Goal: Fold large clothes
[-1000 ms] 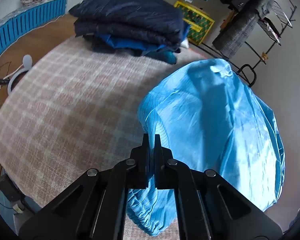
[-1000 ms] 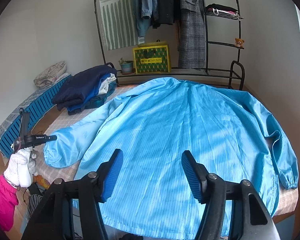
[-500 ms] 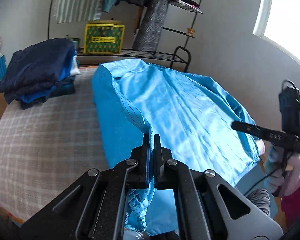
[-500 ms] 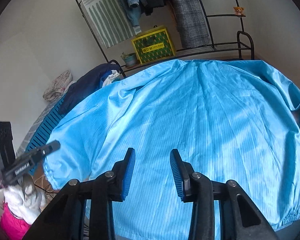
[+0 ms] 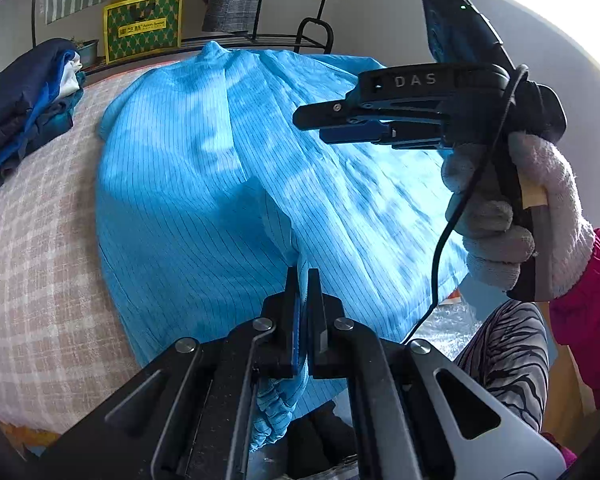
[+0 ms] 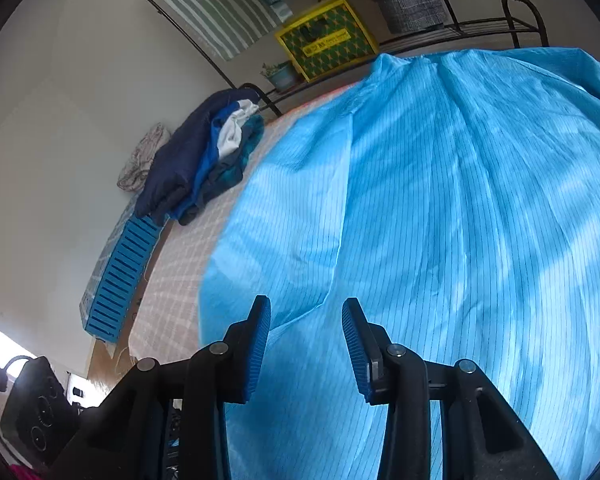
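The blue striped garment (image 5: 204, 184) is spread on the checked table cover (image 5: 32, 240), with one sleeve folded over its body. The sleeve cuff is pinched by the left gripper (image 5: 303, 280), whose jaws are fully closed on the cloth at the near edge. The right gripper (image 6: 306, 312) is held above the garment, its jaws partly apart and opening, nothing between them. A pile of dark folded clothes (image 6: 204, 160) is seen well apart.

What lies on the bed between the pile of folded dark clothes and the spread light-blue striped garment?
Only bare checked bedcover: in the left wrist view a strip of it separates the pile of folded dark clothes from the light-blue striped garment.
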A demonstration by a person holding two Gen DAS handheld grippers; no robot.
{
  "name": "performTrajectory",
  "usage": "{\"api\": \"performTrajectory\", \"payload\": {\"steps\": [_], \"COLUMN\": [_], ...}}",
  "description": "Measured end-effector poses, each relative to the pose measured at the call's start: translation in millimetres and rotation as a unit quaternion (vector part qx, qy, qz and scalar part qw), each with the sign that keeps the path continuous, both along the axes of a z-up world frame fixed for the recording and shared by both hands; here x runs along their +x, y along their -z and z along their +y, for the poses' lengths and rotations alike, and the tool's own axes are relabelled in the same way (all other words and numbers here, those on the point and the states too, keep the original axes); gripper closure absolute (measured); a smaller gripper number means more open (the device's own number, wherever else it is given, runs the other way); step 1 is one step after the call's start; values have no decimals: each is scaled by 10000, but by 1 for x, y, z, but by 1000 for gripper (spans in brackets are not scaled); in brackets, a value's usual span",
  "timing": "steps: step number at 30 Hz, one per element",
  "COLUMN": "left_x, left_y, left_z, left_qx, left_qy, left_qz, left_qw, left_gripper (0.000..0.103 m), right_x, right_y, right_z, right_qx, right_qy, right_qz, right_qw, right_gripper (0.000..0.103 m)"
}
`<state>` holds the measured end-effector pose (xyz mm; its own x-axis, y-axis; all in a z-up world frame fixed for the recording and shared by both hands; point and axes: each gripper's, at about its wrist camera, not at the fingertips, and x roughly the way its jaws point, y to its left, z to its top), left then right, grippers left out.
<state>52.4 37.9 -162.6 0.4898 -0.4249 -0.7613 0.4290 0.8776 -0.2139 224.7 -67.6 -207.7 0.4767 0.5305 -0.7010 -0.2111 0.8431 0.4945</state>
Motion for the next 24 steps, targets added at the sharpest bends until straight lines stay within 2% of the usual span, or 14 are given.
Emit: {"api": "performTrajectory", "payload": {"steps": [4, 6, 7, 8, 9, 10, 11, 12, 15, 19, 21, 22, 23, 24], "left_x": [-6, -9, -11, -12, -18, -25, -31, -35, -45, -42, -41, -41, -40, -38], "left_y": [3, 1, -3, -7, -12, -16, -20, -23, -24, -11, -6, -3, -2, 0], "left_z": [-7, -5, -3, 4, 13, 23, 34, 47, 88, 141, 158, 166, 171, 174], "left_qx": [-46, -116, -201, -316, -423, -521, -618, -694, -707, -818, -906, -929, -956, -961], "left_qy": [127, 183, 187, 159, 86, 1, -97, -232, -873, -1661, -1918, -2015, -2068, -2106], "left_qz": [24, 135, 150, 118, 69, 36, 31, 31, 18, 226, 291, 311, 327, 348], "left_qw": [9999, 9997, 9995, 9993, 9990, 9986, 9980, 9973, 9937, 9824, 9768, 9746, 9731, 9722], "left_gripper": [103, 92, 78, 67, 62, 58, 58, 58, 58, 58, 58, 58, 58, 58], "right_x": [-5, -9, -12, -17, -21, -27, -33, -40, -58, -71, -71, -70, -69, -70], "right_y": [11, 13, 14, 14, 16, 17, 18, 20, 33, 49, 57, 59, 58, 56], "right_z": [0, -2, -2, -3, -4, -5, -6, -7, 0, 22, 36, 43, 49, 51], "right_qx": [-138, -136, -128, -114, -103, -78, -29, 61, 270, 219, 218, 179, 106, 68], "right_qy": [12, 6, -12, -33, -44, -47, -34, -61, -225, -487, -730, -840, -867, -844], "right_qz": [156, 225, 255, 276, 296, 309, 326, 371, 564, 744, 839, 879, 862, 811], "right_qw": [9998, 9997, 9996, 9995, 9995, 9995, 9995, 9993, 9978, 9958, 9936, 9924, 9924, 9931], "right_gripper": [63, 63, 63, 60, 57, 48, 43, 42, 42, 43, 71, 93, 102, 103]}}
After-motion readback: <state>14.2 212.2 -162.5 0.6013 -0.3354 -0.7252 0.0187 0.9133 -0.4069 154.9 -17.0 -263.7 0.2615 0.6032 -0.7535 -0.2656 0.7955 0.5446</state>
